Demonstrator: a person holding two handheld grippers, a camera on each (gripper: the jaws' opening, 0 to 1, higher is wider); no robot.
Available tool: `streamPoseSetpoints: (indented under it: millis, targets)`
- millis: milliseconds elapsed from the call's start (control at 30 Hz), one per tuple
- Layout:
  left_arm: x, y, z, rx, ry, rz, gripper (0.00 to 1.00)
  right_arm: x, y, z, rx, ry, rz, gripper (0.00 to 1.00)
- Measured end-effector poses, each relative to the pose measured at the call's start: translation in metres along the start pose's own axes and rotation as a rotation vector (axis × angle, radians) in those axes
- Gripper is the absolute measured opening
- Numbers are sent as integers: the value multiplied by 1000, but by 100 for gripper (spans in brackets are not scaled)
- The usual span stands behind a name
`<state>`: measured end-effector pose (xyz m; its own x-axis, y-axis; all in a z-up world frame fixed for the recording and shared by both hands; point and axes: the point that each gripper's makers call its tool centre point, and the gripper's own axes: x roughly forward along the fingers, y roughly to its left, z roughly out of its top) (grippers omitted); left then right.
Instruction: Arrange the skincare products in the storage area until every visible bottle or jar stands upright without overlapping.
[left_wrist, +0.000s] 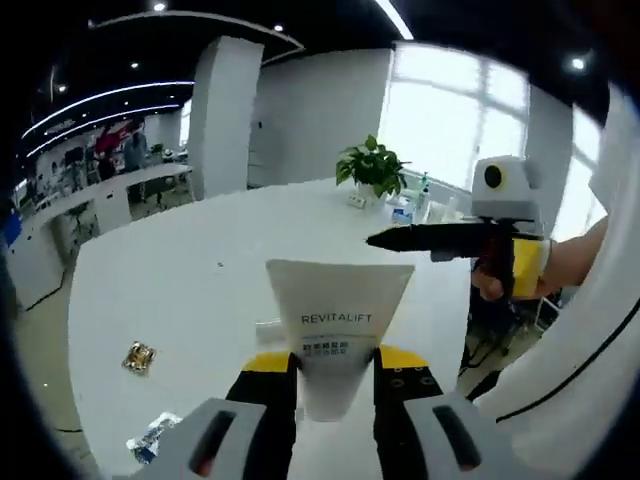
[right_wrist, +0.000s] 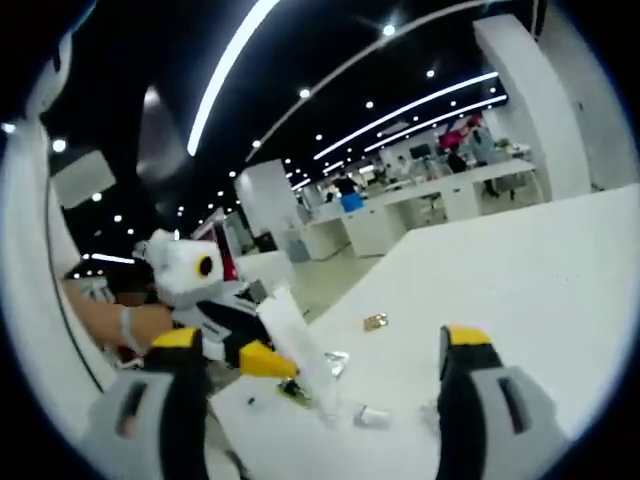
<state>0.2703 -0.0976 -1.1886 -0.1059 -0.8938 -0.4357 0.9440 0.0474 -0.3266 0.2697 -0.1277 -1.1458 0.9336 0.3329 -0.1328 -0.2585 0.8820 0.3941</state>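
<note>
A white tube (left_wrist: 340, 310) printed REVITALIFT stands with its wide crimped end up, and my left gripper (left_wrist: 335, 362) is shut on its lower part with the yellow-tipped jaws on either side. It is lifted over the white table (left_wrist: 200, 270). My right gripper (left_wrist: 385, 240) comes in from the right, held by a hand (left_wrist: 505, 280), its dark jaws pointing left just above and behind the tube. In the right gripper view my right gripper (right_wrist: 320, 338) stands open with its jaws wide apart, and the left gripper (right_wrist: 275, 360) holds the tube (right_wrist: 292, 335) beyond them.
A small gold object (left_wrist: 138, 356) and a crumpled clear wrapper (left_wrist: 150, 437) lie on the table at the left. A potted plant (left_wrist: 372, 165) and small bottles (left_wrist: 410, 205) stand at the far edge. A person's white sleeve (left_wrist: 590, 340) is at the right.
</note>
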Motion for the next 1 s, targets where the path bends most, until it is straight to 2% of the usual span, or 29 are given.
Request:
streamPoseSetpoints:
  millis: [67,100,200,300,400,533,600,633,767,867,900,967,1000]
  targets:
    - [-2,-8,2,-43,-30,1,27,4,6,-1,17,2,15,93]
    - [-3,-9,0,-37,-29,4,27,5,8,-2,24,3,20,92]
    - [-8,-13,0,-36,-48,21,27,13,20,-6,79,11,63,83]
    - [-16,-15,0,-29,-62,26,27,22,34,-14,119,44,113,70]
    - [-22,-16,-2,-5,-50,31,27,28,46,-16,148,52,147,60]
    - [-26,-14,-10,86,1,38,27,37,53,-25,171,79,140,39]
    - [-27,-13,-12,88,8,44,27,42,61,-28,220,72,165,35]
    - [-29,-11,-13,104,17,59,27,45,58,-30,216,68,134,34]
    - [-33,-5,-18,144,59,89,27,51,56,-36,224,89,107,29]
    - [-31,-2,-17,172,84,102,27,49,49,-35,232,87,58,23]
    - [-28,-2,-16,182,91,123,27,48,45,-34,222,87,38,19]
    - [-23,-5,-15,217,102,134,27,41,28,-36,143,127,-39,11]
    - [-19,-7,-14,240,107,146,27,40,30,-33,191,128,3,11]
